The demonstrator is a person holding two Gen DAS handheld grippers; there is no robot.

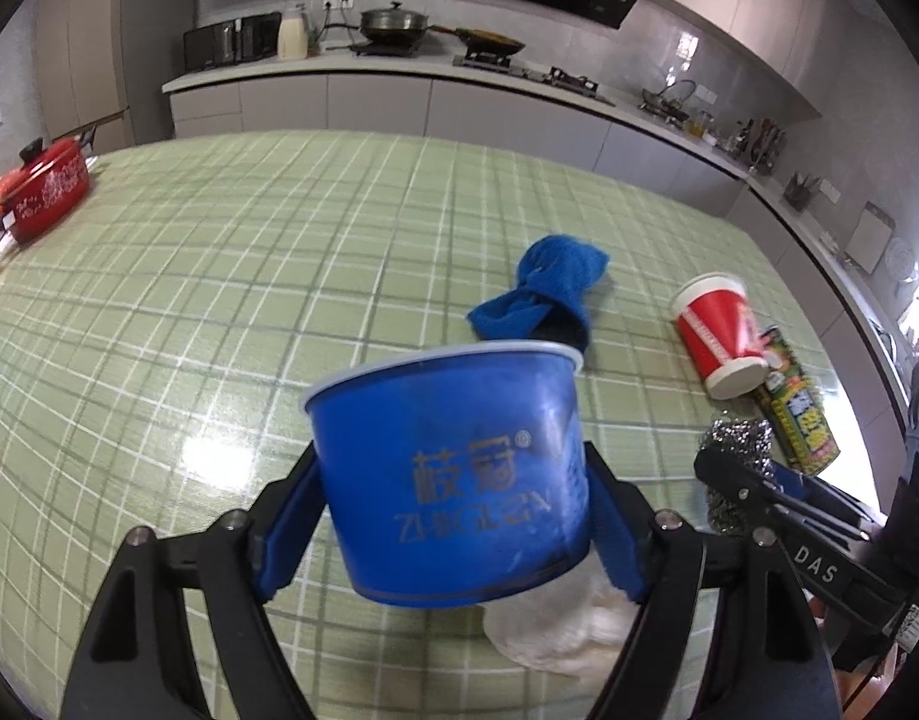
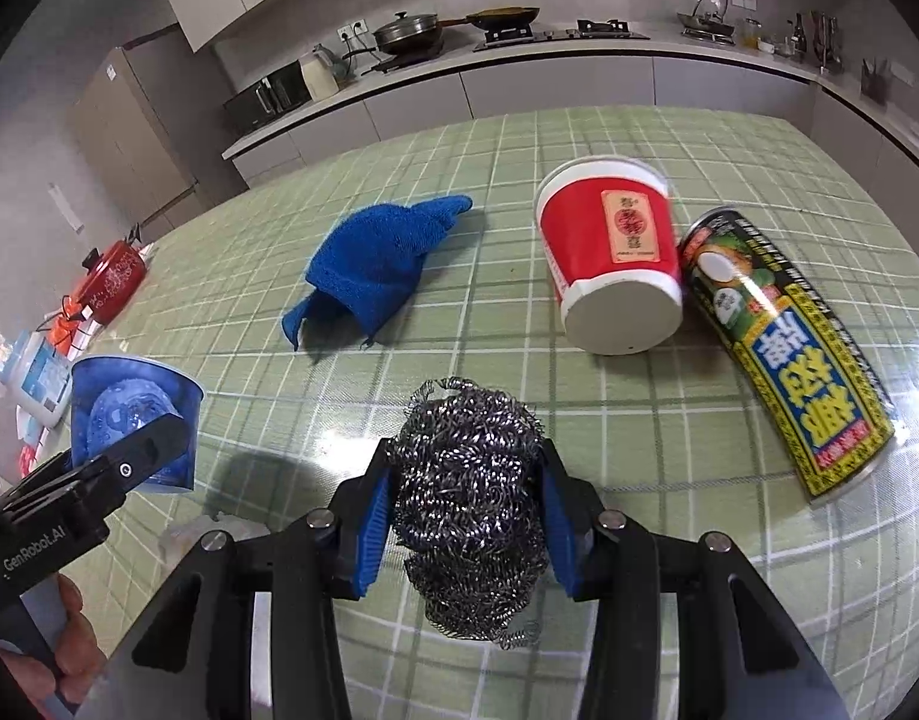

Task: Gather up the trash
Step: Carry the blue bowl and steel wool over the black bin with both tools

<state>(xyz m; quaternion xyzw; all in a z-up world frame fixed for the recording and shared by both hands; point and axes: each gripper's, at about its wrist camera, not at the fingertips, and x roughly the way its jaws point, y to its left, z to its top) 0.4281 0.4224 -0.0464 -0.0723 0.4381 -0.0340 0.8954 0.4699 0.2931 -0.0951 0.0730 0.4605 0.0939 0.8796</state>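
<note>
A blue paper bowl [image 1: 453, 480] with gold lettering sits tilted between the blue pads of my left gripper [image 1: 453, 462], which is shut on its sides. From the right wrist view the bowl [image 2: 129, 414] is at the far left, with something clear and crumpled inside. My right gripper [image 2: 465, 462] is shut on a ball of steel wool [image 2: 468, 504], and the steel wool [image 1: 738, 438] also shows at the right of the left wrist view. A red paper cup [image 2: 609, 258] lies on its side against a green and yellow can [image 2: 783, 354]. Crumpled white wrapping [image 1: 555, 624] lies under the bowl.
A blue cloth [image 2: 375, 264] lies bunched in the middle of the green checked table [image 1: 219, 300]. A red pot [image 1: 48, 192] stands at the table's far left corner. A kitchen counter with pans runs behind. A hand [image 2: 69, 630] holds the left gripper's handle.
</note>
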